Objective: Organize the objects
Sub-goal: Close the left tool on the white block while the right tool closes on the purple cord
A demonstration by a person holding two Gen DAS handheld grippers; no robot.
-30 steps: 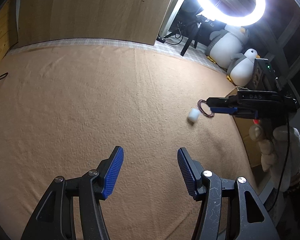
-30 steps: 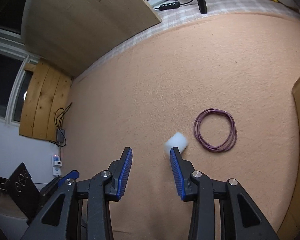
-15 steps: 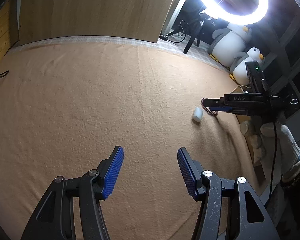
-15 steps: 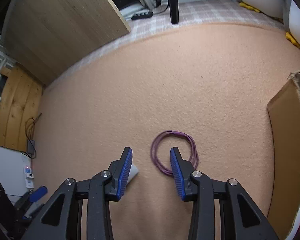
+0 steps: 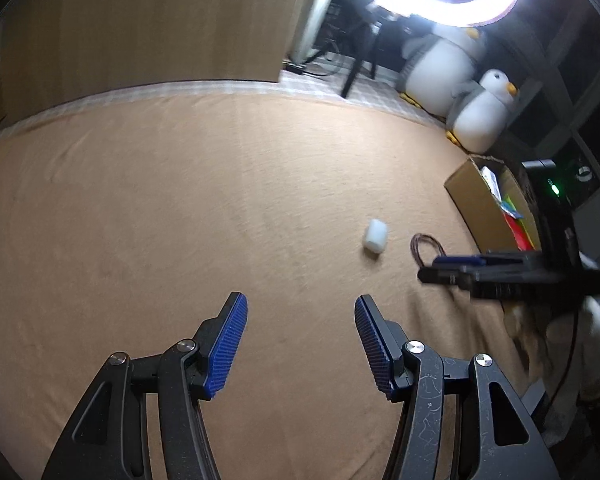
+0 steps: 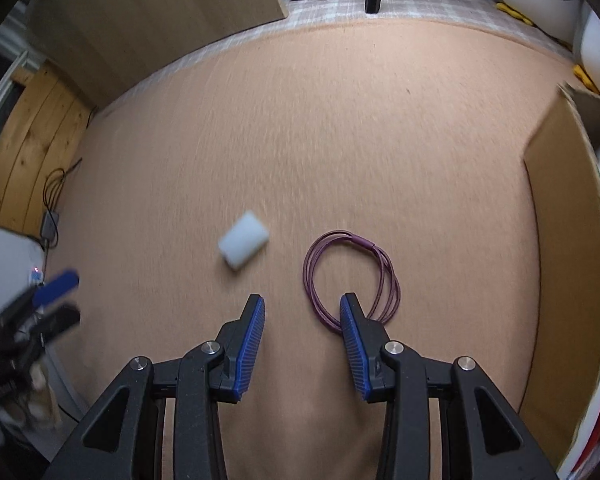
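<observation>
Both sets of tongs are hanging over the peach blanket (image 6: 340,120) with nothing in them. The right tongs (image 6: 302,316) are spread apart and empty, pointing down at the purple cord loop (image 6: 352,276); its near edge sits right at the tip of their right-hand finger, mostly just ahead and to that side. The white block (image 6: 244,245) lies a little ahead and left of them, close beside the loop but not touching. The left tongs (image 5: 298,320) are spread wider, also empty, with the block well ahead and to their right. The cardboard box (image 6: 564,216) is off to the right.
</observation>
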